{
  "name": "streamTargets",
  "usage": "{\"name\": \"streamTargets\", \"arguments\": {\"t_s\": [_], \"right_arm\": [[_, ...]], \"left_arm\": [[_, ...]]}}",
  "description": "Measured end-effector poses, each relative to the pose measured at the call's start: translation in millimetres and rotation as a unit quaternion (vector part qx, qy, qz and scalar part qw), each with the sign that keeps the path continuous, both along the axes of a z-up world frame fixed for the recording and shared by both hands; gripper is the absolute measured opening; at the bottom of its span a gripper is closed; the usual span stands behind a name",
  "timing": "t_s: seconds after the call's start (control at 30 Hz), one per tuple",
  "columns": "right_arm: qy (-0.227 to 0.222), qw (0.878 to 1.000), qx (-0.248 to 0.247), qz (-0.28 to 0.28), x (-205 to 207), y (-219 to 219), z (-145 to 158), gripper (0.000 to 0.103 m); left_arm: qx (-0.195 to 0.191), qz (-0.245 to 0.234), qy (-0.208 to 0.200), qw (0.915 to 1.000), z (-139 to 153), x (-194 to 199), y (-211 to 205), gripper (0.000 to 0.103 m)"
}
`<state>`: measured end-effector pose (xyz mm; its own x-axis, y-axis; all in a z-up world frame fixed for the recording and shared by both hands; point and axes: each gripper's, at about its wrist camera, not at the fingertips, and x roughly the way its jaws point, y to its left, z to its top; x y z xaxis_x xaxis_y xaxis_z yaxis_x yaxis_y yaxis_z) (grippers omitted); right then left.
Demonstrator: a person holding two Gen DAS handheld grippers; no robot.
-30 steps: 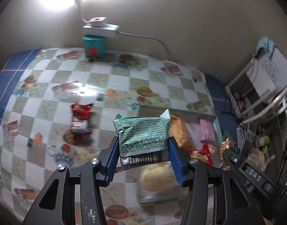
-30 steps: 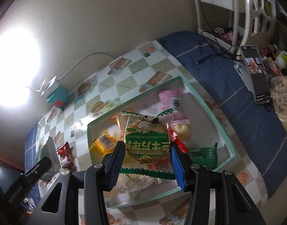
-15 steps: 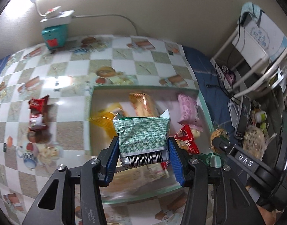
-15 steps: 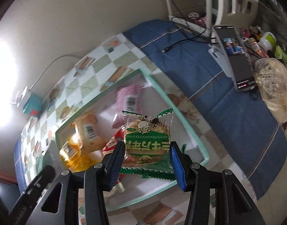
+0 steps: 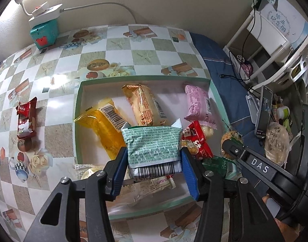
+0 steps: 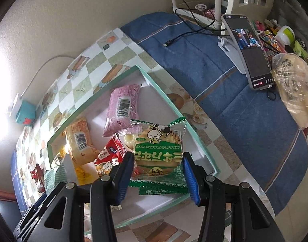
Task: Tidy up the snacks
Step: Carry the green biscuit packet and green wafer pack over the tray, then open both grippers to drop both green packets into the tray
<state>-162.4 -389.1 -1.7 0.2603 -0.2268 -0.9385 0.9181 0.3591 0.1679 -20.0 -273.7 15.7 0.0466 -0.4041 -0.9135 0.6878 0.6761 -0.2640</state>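
Observation:
My left gripper (image 5: 152,161) is shut on a green-and-white snack packet (image 5: 151,147) and holds it over the green-rimmed box (image 5: 77,109). My right gripper (image 6: 159,171) is shut on a clear-and-green cake packet (image 6: 158,151) over the same box (image 6: 166,98). In the box lie a pink packet (image 5: 198,104), an orange bread packet (image 5: 143,104), a yellow packet (image 5: 105,129) and a red packet (image 5: 196,141). A red packet (image 5: 25,119) lies on the table left of the box.
A teal box with a white power strip (image 5: 45,28) stands at the back by the wall. A phone on a stand (image 6: 250,54) and a bagged bun (image 6: 295,88) sit on the blue cloth at the right. A white rack (image 5: 274,40) stands beyond.
Both grippers have moved over the box with their packets still held. The left view swung right from the open table to the box; the right gripper came lower and closer to the box's right side.

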Motion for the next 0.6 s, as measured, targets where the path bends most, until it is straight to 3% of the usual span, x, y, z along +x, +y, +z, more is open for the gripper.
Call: {"name": "streamTargets", "arguments": {"t_s": [0.07,0.27,0.6], "right_arm": [[0.0,1.0,0.006,-0.002,-1,-1,-2,0.052],[0.0,1.0,0.015,-0.004,-2,-2,-5,0.052],[-0.003,1.0,0.003,0.015,5,2,9,0.073]], "left_arm": [[-0.003,0.001,0.001,1.0,0,1,0,0.065],[-0.01,0.007,0.001,0.9999,8,5,5,0.066],[-0.026,0.062,-0.019,0.9976,34,36,37,0.075]]}}
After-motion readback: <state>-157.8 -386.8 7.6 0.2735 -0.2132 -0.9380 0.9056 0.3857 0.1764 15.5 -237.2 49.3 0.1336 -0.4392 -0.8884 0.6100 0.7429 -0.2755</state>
